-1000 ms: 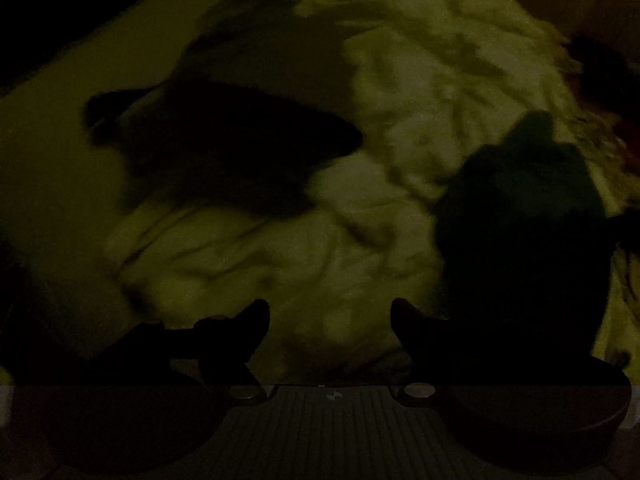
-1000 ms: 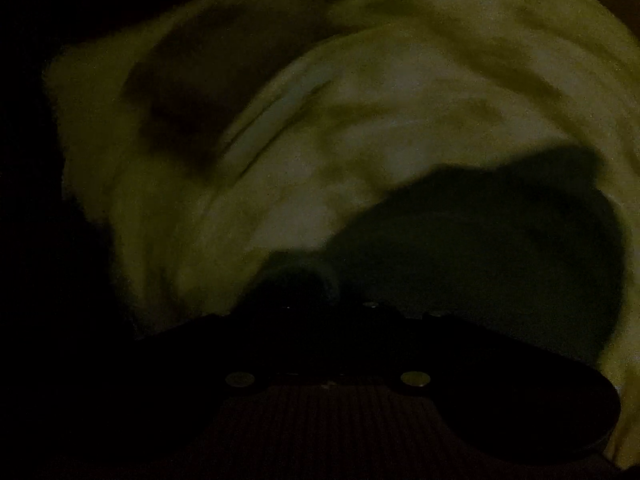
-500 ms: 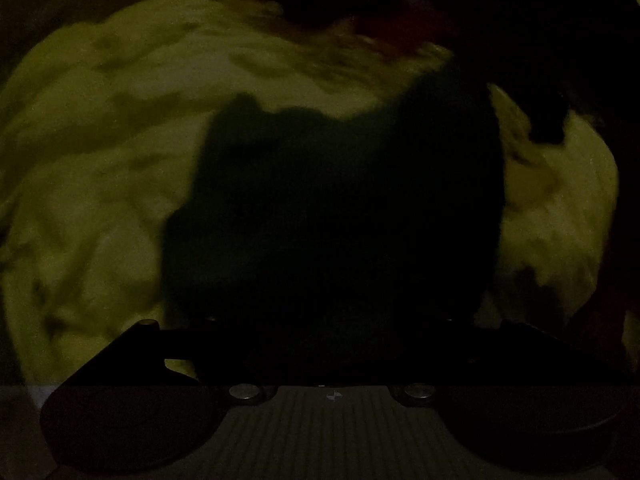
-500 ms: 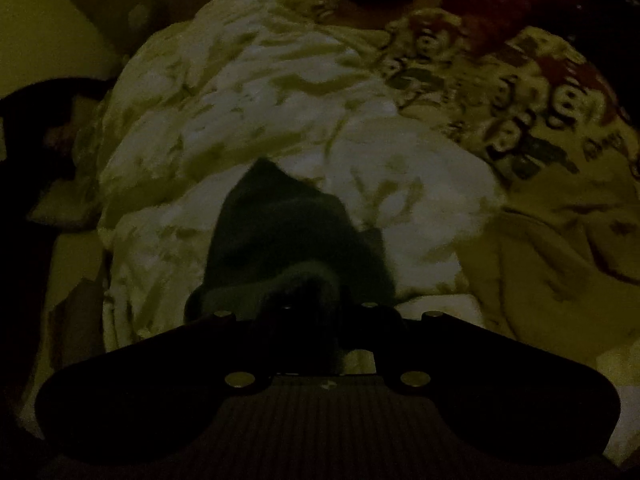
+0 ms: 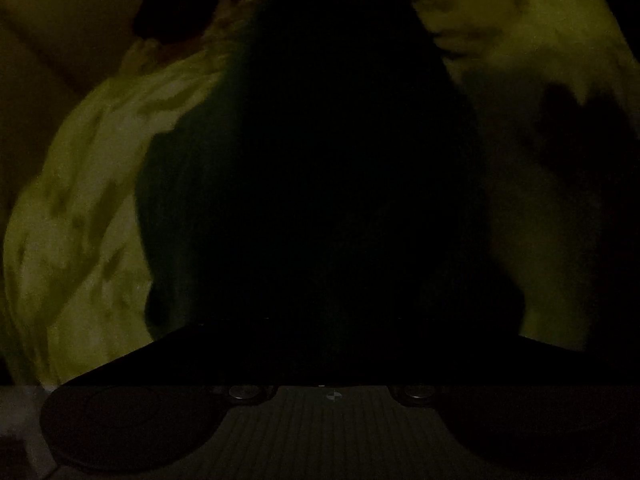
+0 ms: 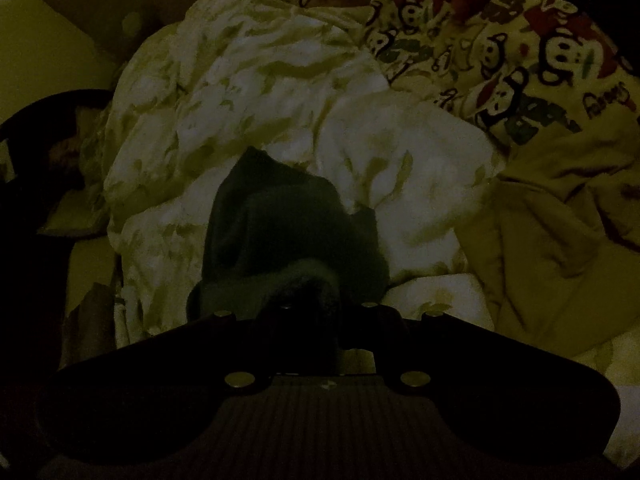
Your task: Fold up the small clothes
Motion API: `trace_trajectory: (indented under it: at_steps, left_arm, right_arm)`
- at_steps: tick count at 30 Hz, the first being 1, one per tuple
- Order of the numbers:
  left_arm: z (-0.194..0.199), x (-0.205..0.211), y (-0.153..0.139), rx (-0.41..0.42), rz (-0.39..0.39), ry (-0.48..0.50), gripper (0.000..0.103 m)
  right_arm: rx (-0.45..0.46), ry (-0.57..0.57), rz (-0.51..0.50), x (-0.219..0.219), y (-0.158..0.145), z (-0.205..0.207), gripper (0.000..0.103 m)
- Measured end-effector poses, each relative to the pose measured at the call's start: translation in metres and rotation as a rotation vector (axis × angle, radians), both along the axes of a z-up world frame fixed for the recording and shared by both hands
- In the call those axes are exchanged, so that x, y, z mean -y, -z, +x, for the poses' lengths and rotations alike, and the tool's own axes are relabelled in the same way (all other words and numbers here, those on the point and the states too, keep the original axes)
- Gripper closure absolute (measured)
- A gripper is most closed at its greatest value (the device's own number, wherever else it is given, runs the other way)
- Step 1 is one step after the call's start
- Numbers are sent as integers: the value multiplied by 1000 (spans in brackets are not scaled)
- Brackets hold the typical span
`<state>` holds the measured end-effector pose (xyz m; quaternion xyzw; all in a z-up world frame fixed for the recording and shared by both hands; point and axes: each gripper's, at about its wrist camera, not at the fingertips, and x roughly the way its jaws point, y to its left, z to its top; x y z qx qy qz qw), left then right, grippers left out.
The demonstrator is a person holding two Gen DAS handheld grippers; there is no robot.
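My right gripper (image 6: 310, 312) has its jaws clamped on the dark garment (image 6: 288, 224) over the bed's (image 6: 260, 92) pale middle, my left jaws have just been closing with that cloth filling their view, grip unclear, so next I match corners.

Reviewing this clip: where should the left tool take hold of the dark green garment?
Probably the far free corner of the dark green garment, which peaks clear of the pale bedding. Come from the side opposite the right tool, shut on its near hem. Whether the left tool, whose jaws have just been closing, already grips cloth is too dark to tell.
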<state>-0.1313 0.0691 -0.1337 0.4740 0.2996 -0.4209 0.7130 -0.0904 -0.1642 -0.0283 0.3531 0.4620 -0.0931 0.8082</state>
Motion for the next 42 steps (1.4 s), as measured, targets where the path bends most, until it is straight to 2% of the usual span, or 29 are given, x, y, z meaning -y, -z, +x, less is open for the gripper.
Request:
trace_trajectory:
  at_steps: [1, 3, 8, 10, 14, 16, 18, 21, 24, 27, 31, 33, 35, 37, 38, 41, 42]
  left_arm:
    - [2, -2, -1, -14, -17, -12, 33]
    - [14, -6, -11, -59, -86, -106, 35]
    - [74, -38, -76, -130, -389, -518, 36]
    - [94, -53, -104, -114, -487, -620, 36]
    - [119, -84, -174, -69, -698, -713, 36]
    - [123, -99, -206, -68, -788, -725, 36]
    - [116, -111, -233, -85, -843, -714, 36]
    - [90, -137, -272, -72, -866, -654, 36]
    - [58, -169, -312, -63, -908, -609, 36]
    - [35, -183, -353, -12, -948, -549, 36]
    - [37, -181, -399, 26, -1043, -469, 35]
    - [52, -175, -412, -5, -1087, -450, 35]
    - [70, -164, -413, -1, -1088, -431, 34]
    - [92, -146, -402, 24, -1028, -421, 34]
    - [104, -136, -392, 4, -992, -422, 34]
    - [156, -102, -337, -95, -887, -493, 31]
    - [174, -91, -315, -109, -837, -526, 26]
  right_arm:
    - [-1, 1, 2, 0, 1, 0, 93]
    - [0, -2, 3, 0, 2, -1, 93]
    - [55, -34, -38, -7, -13, -3, 93]
    - [89, -27, -45, -8, -24, -4, 93]
    - [194, -43, -95, -17, -63, -6, 93]
    - [264, -90, -132, -26, -90, -9, 93]
    - [319, -142, -142, -37, -119, -17, 93]
    - [369, -184, -120, -47, -158, -41, 94]
    - [428, -198, -39, -53, -201, -78, 94]
    - [503, -212, -60, -65, -249, -106, 94]
    - [608, -168, -58, -65, -293, -111, 94]
    - [633, -125, -51, -59, -303, -107, 94]
    - [640, -94, -56, -51, -307, -100, 94]
    - [606, -71, -101, -44, -305, -85, 94]
    - [573, -61, -115, -40, -298, -73, 94]
    - [442, -44, -137, -27, -257, -22, 93]
    - [398, -19, -136, -21, -238, -4, 93]
